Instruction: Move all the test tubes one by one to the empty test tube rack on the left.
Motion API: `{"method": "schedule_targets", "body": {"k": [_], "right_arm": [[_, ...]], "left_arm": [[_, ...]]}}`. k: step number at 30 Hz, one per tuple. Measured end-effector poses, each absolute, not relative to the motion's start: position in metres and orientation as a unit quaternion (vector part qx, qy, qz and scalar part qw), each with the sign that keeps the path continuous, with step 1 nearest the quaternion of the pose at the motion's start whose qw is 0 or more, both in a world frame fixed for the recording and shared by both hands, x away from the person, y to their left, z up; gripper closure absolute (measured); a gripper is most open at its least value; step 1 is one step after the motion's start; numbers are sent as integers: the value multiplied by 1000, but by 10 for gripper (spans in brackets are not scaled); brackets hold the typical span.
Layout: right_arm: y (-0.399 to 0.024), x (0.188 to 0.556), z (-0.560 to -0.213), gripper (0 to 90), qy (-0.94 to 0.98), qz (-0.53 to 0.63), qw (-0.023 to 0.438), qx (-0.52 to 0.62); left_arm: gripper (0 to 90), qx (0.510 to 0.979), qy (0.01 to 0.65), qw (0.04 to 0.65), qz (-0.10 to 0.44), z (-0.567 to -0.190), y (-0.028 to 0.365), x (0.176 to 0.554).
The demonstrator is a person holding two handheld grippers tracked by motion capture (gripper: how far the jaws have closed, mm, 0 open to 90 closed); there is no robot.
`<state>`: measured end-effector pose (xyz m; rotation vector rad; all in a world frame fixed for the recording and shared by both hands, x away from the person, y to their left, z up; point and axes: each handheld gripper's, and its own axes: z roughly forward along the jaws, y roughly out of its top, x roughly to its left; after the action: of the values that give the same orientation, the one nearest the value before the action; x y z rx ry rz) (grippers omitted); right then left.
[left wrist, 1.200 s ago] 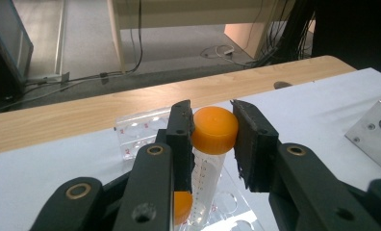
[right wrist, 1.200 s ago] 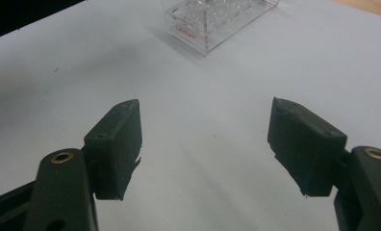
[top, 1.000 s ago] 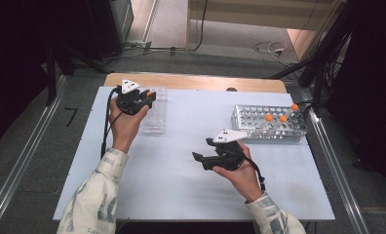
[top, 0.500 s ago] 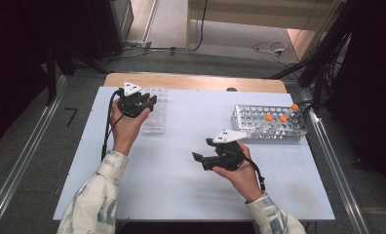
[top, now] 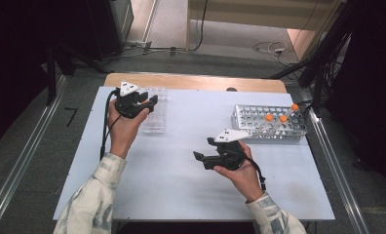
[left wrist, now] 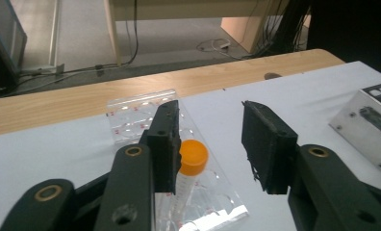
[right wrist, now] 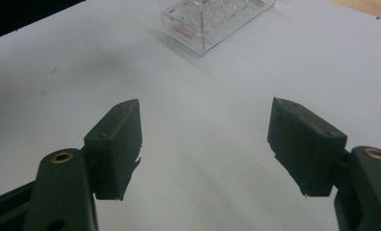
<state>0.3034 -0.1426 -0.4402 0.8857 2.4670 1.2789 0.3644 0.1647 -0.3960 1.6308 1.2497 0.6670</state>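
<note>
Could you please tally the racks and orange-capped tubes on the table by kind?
Clear racks: 1
Metal racks: 1
Orange-capped tubes: 4, three in the metal rack and one in the clear rack
Total: 6

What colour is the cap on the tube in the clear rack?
Orange; the tube's cap shows best in the left gripper view.

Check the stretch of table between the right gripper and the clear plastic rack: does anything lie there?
Nothing does. In the right gripper view, bare white table runs from the open right gripper to the clear rack; the high view agrees.
</note>
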Motion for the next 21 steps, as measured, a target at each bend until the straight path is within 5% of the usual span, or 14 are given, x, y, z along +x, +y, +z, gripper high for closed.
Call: {"method": "schedule_targets", "body": {"k": [10,21], "right_arm": [[-155,306,-437,265,833,438,122,314],[-178,307,-434,262,822,443,132,334]], "left_arm": [[193,659,503,501,248,-393,154,334],[153,675,478,508,239,-402,140,304]]}}
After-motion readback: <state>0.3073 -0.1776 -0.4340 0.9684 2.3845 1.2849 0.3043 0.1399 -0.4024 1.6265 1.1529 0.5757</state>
